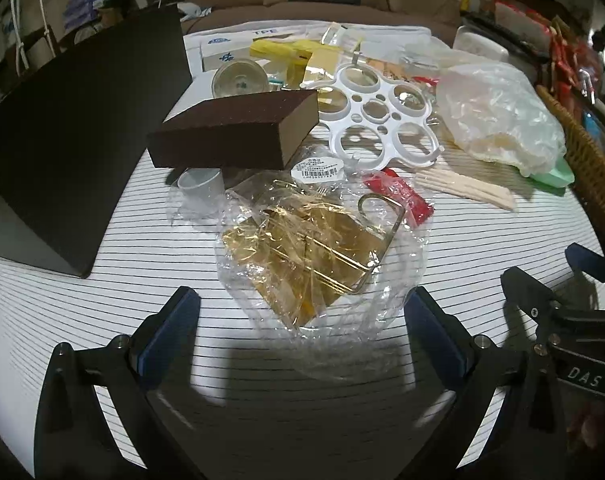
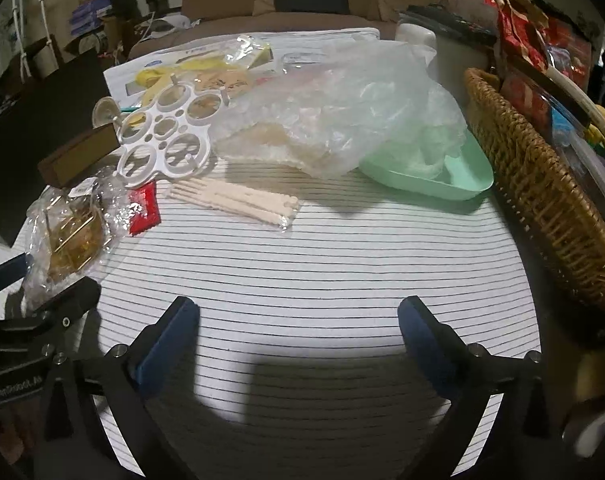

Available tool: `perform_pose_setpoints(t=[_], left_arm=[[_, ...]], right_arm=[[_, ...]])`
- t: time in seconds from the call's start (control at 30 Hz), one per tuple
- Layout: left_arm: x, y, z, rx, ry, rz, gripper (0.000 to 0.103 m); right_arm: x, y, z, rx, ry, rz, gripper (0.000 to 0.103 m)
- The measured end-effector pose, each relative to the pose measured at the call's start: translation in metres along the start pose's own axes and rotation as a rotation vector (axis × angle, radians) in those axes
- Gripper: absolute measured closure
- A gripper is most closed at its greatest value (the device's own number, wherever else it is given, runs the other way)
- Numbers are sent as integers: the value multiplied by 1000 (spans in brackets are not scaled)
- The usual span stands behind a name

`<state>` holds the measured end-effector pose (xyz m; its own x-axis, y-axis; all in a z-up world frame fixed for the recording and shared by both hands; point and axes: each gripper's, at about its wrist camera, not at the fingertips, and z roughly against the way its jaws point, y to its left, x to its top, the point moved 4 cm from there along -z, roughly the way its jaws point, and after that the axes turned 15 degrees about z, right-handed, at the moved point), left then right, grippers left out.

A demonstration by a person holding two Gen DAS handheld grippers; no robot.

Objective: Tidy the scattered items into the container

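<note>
Both the left gripper [image 1: 302, 312] and right gripper [image 2: 298, 312] hang wide open and empty over the striped tabletop [image 2: 322, 248], the left one at a crinkled clear packet [image 1: 310, 248].

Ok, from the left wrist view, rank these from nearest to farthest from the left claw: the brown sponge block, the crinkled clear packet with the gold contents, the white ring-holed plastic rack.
1. Clear packet with gold contents: just ahead of the open left claw, centre.
2. Brown sponge block: behind the packet, to its left.
3. White ring-holed rack: farthest back, right of the sponge.
</note>
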<state>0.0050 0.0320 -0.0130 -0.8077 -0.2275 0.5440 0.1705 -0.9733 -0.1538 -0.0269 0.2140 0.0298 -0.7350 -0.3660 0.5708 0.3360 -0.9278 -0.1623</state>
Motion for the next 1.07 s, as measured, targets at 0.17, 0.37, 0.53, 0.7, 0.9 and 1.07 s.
perform_pose_setpoints(t=[0.17,0.37,0.53,0.7,0.9,1.07], left_arm=[[2,-2,-1,-3,1,-4,0],[2,-2,-1,-3,1,-2,0],[2,-2,-1,-4,1,-3,0],[2,-2,-1,-4,1,-3,0],[2,-2,-1,-4,1,-2,0],[2,-1,-1,-2,0,2,0]], right_arm=[[1,0,0,-9,1,-8,0],[1,1,0,-10,1,-9,0],[1,0,0,-10,1,-9,0],[1,0,0,-10,1,-9,0],[1,0,0,-10,1,-9,0],[1,0,-1,-9,1,-9,0]])
